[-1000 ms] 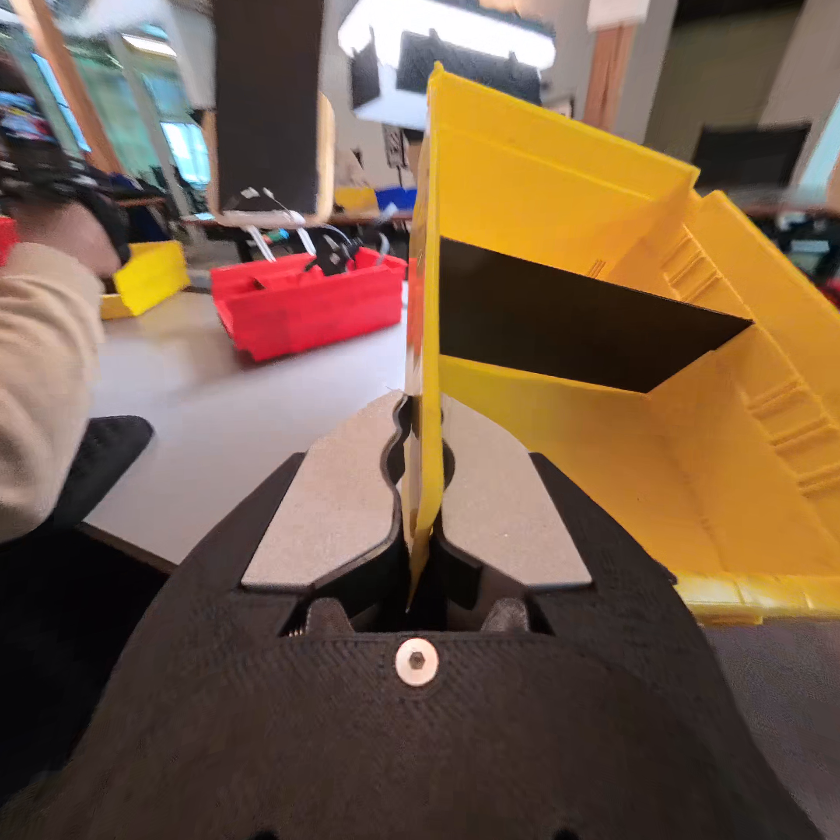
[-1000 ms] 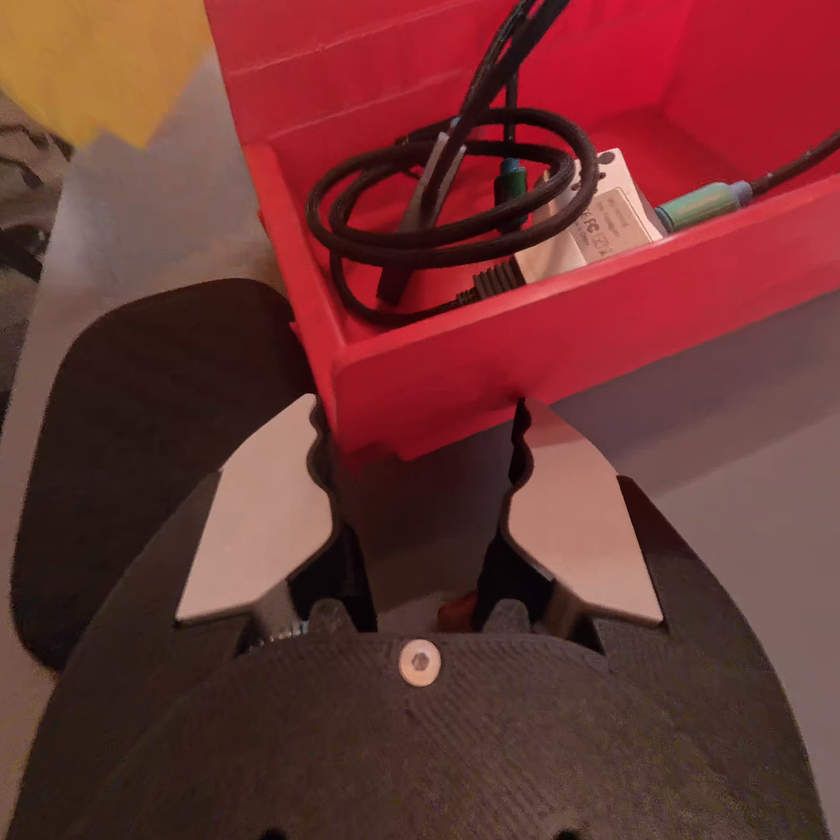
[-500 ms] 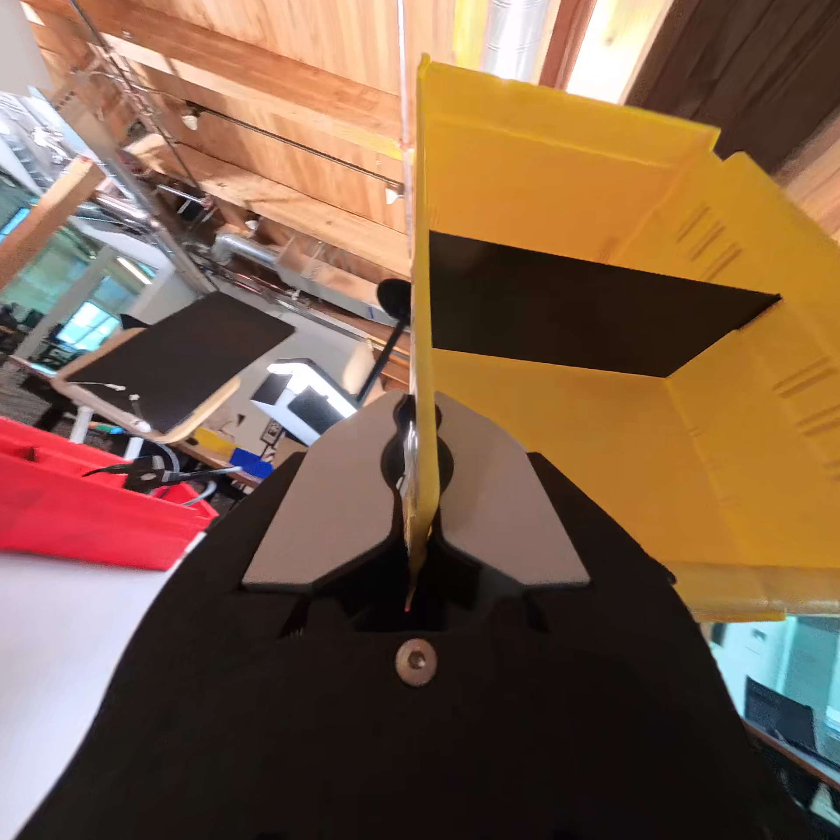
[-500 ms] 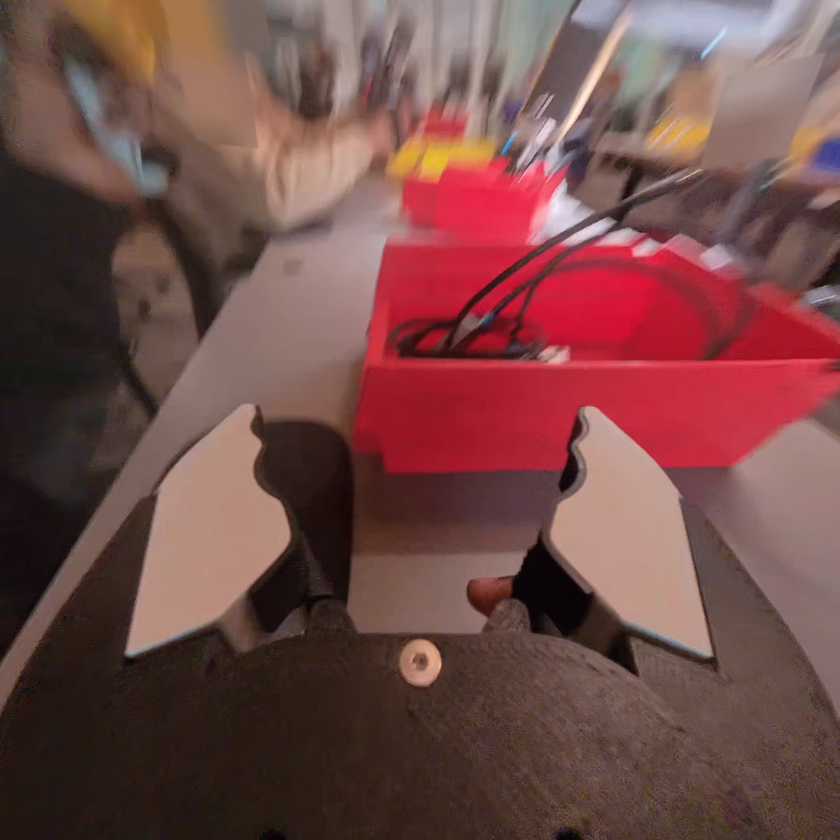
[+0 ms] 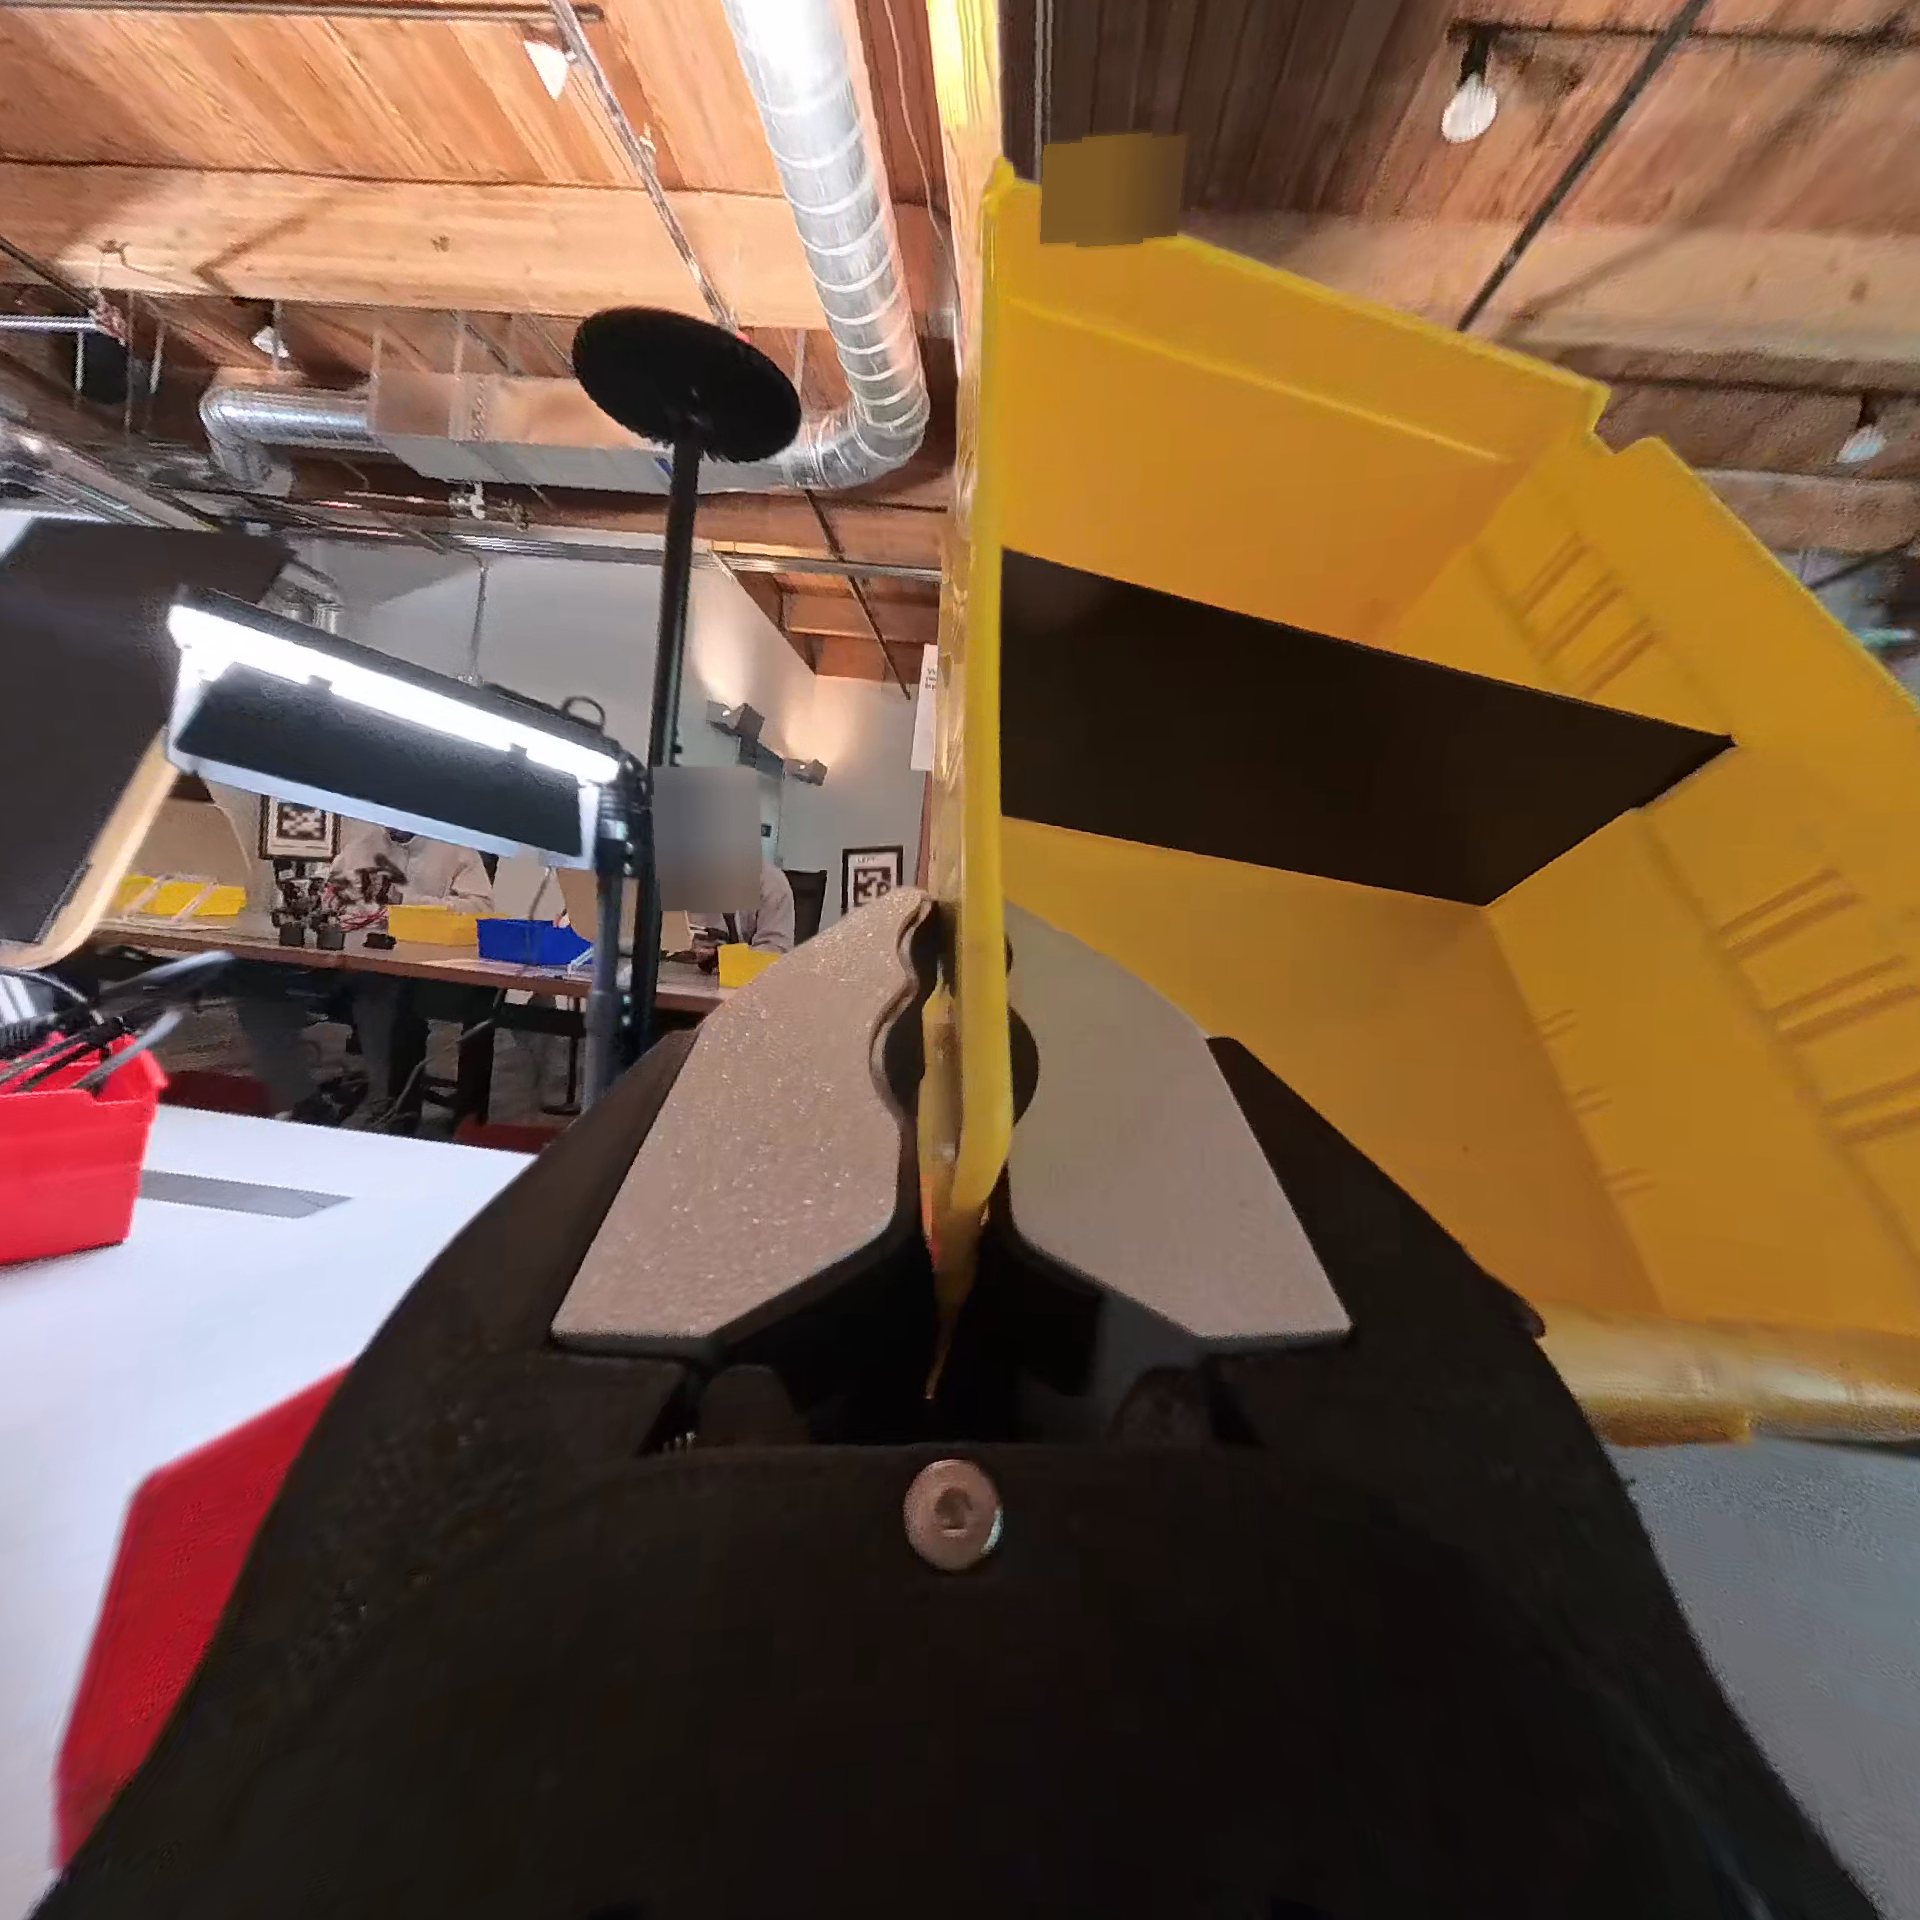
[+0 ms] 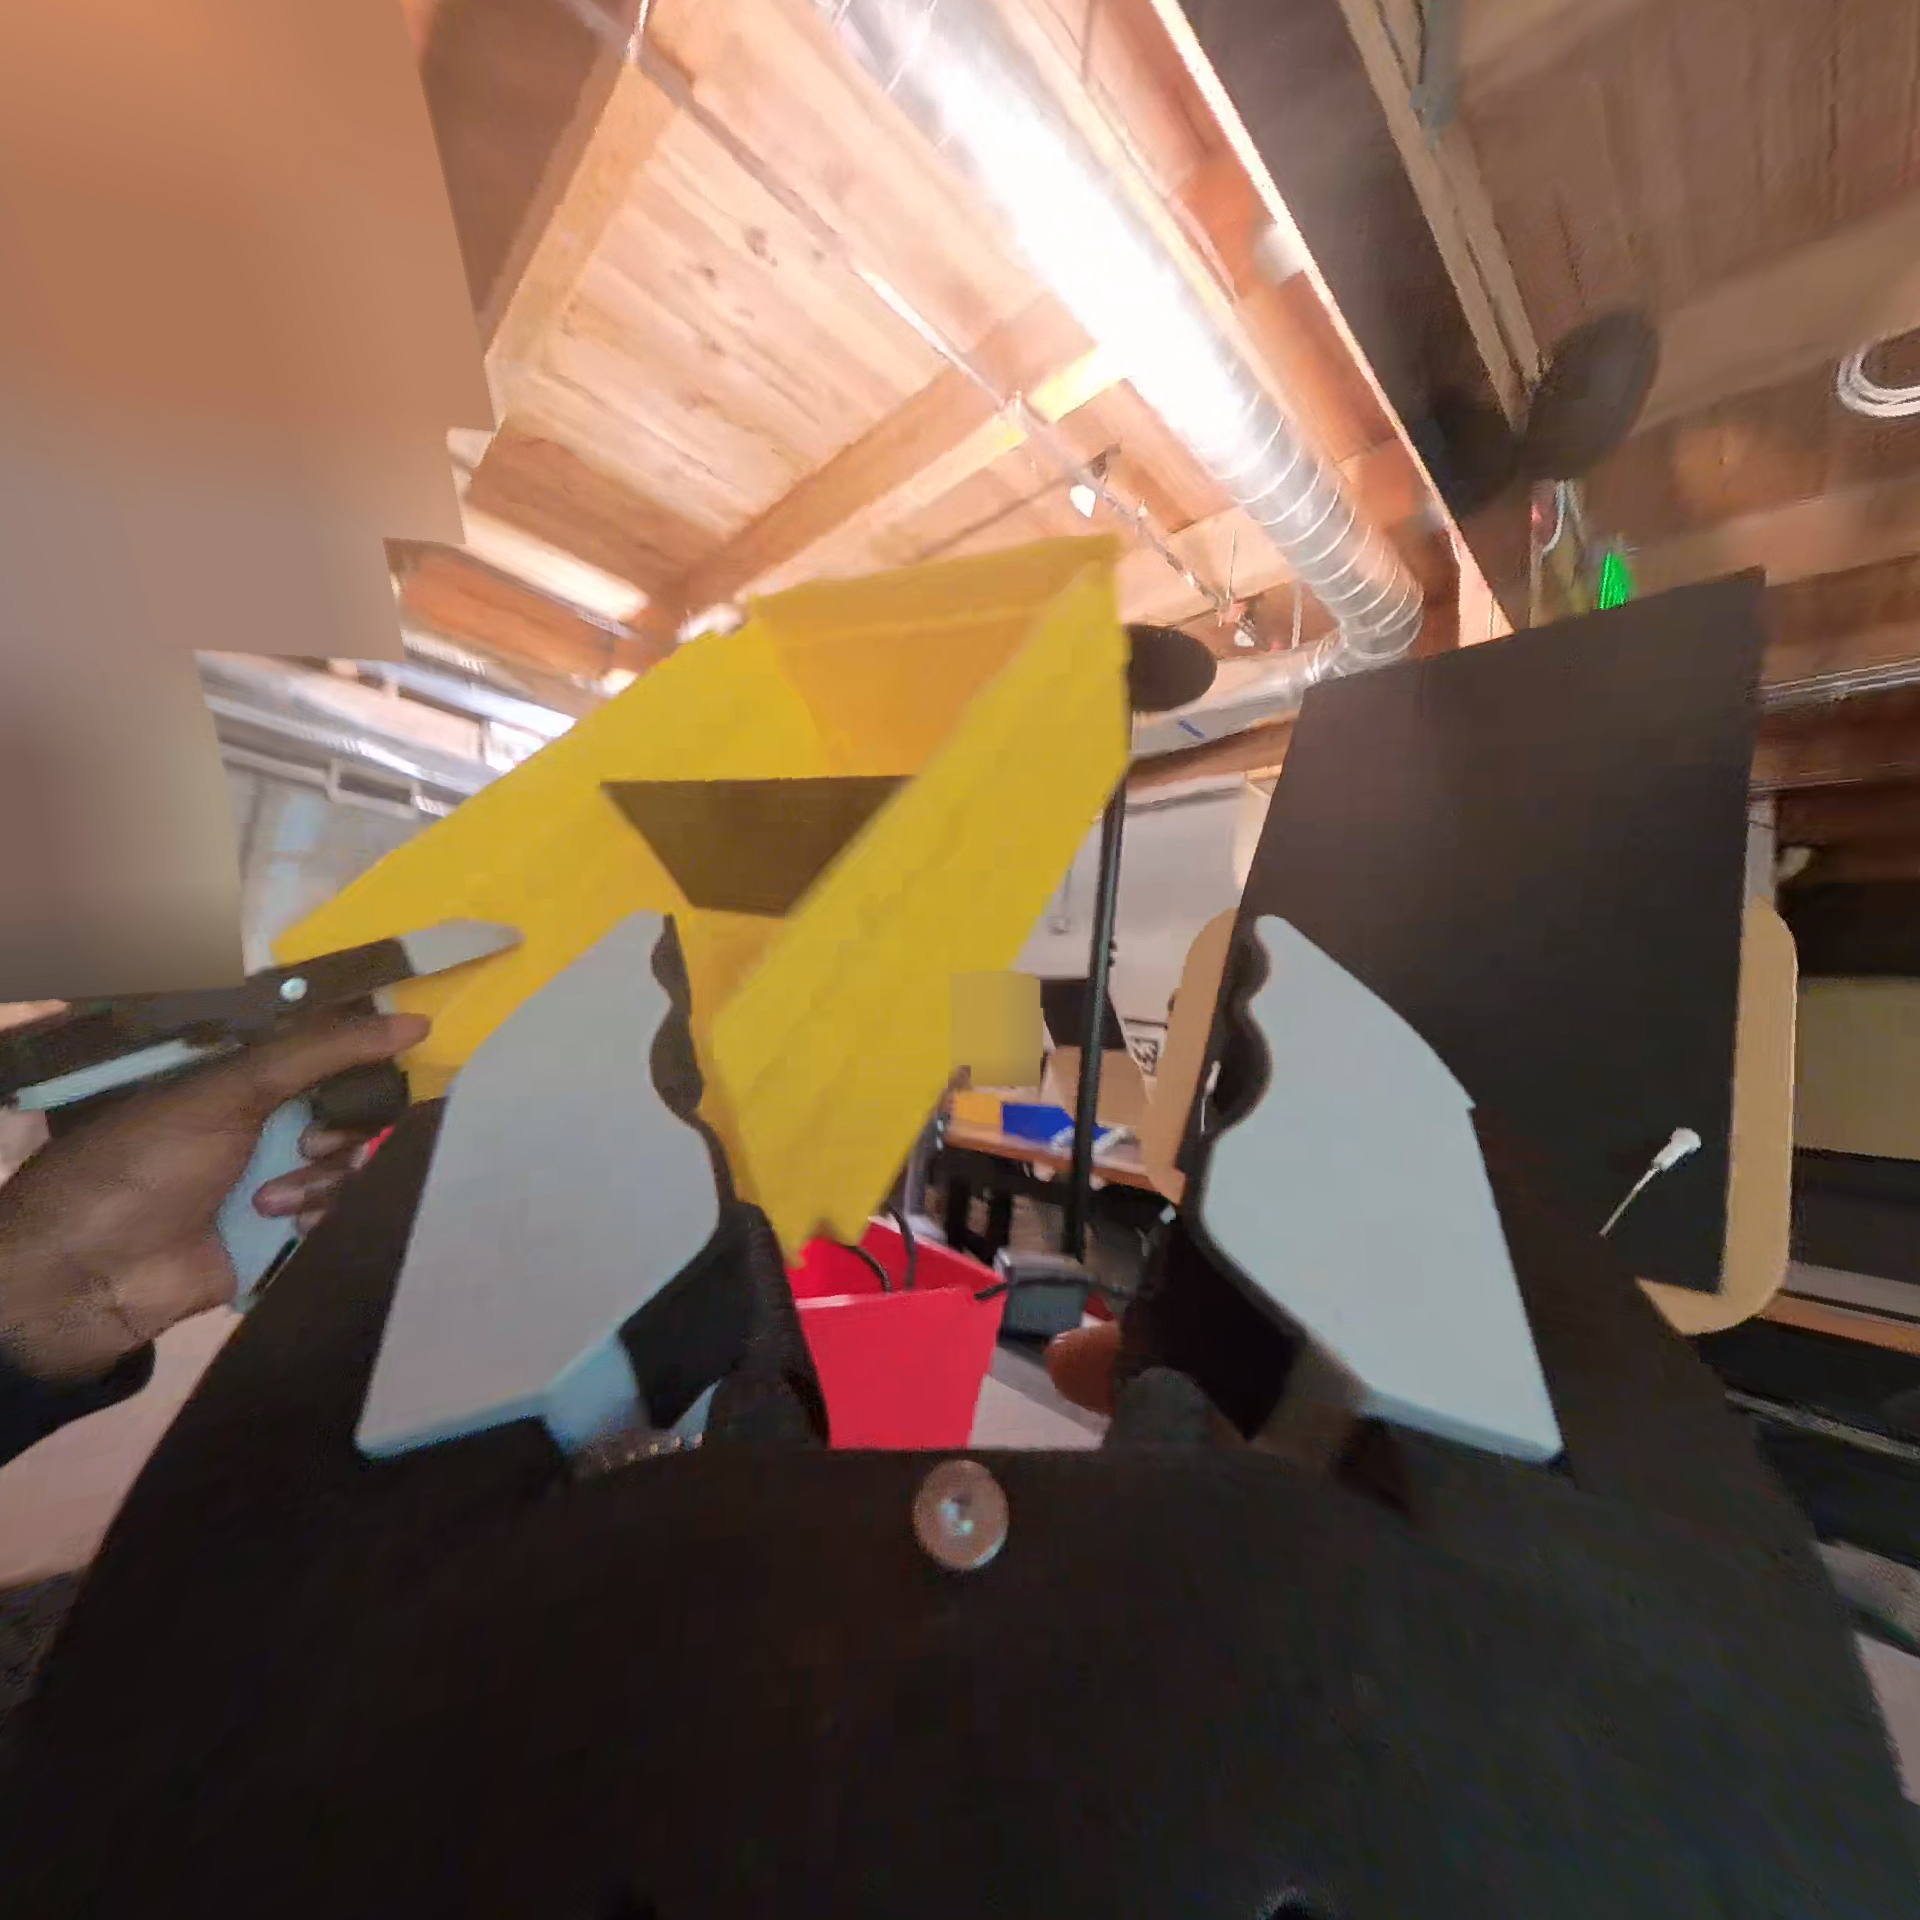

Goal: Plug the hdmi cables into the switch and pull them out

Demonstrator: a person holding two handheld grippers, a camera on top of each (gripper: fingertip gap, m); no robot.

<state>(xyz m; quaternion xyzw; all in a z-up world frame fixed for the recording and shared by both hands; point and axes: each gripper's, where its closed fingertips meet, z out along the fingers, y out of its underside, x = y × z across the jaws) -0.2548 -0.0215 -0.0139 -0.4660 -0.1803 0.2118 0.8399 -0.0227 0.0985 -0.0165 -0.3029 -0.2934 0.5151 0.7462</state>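
My left gripper (image 5: 961,1023) is shut on the side wall of an empty yellow bin (image 5: 1351,935) with a black divider (image 5: 1299,769), and holds it up in the air, tilted. The same yellow bin (image 6: 831,831) shows in the right wrist view, raised in front of my right gripper (image 6: 961,1049), which is open and empty. The left gripper (image 6: 343,977) also shows there, clamped on the bin's left edge, with a hand (image 6: 156,1174) on it. A red bin (image 6: 894,1340) with black cables poking out sits on the table below. The switch is not visible.
A red bin (image 5: 62,1153) stands at the left on the white table (image 5: 208,1351). A black board (image 6: 1507,914) on a wooden stand is at the right. A light panel (image 5: 384,748) on a pole and people at far tables are behind.
Both grippers have tilted upward, so the ceiling now fills the views. The left one keeps its hold on the yellow bin. The right one has lifted away from the red bin and stayed open.
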